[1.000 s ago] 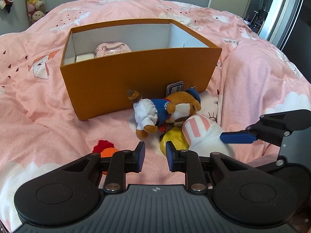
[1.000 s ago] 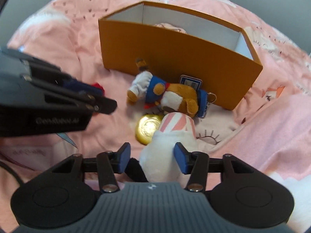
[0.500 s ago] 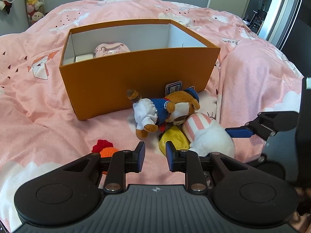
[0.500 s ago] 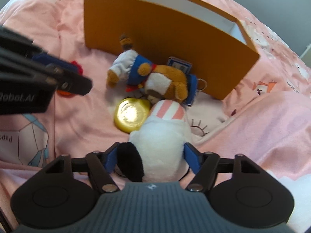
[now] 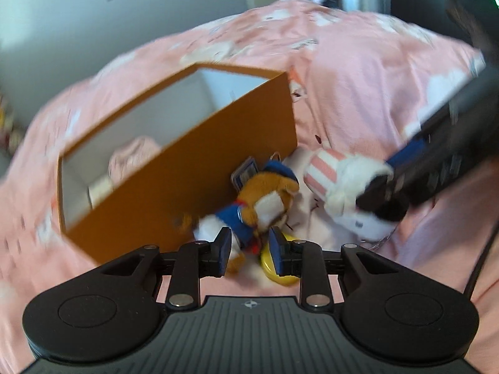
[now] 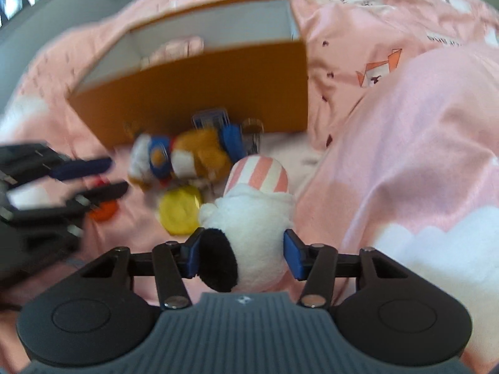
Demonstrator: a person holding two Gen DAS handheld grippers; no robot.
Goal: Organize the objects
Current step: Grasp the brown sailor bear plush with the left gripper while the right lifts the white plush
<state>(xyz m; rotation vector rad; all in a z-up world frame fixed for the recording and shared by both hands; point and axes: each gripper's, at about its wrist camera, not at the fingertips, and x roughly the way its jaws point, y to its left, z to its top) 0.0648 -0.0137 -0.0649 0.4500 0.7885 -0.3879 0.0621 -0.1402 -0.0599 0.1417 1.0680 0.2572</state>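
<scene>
Each handheld unit has a dark grey ribbed housing bearing a small white emblem at its front centre. Two matte black rounded lobes, each with a shallow circular recess, flank the housing. From these, black linkage bars with triangular cut-outs run forward, pinned by silver round-head screws. The left gripper [image 5: 250, 247] carries blue rectangular pads on the inner faces of its black fingers [image 5: 223, 247]. The right gripper [image 6: 242, 254] is of identical construction. A thin black cable [image 5: 480, 268] trails from the right unit's dark body.
</scene>
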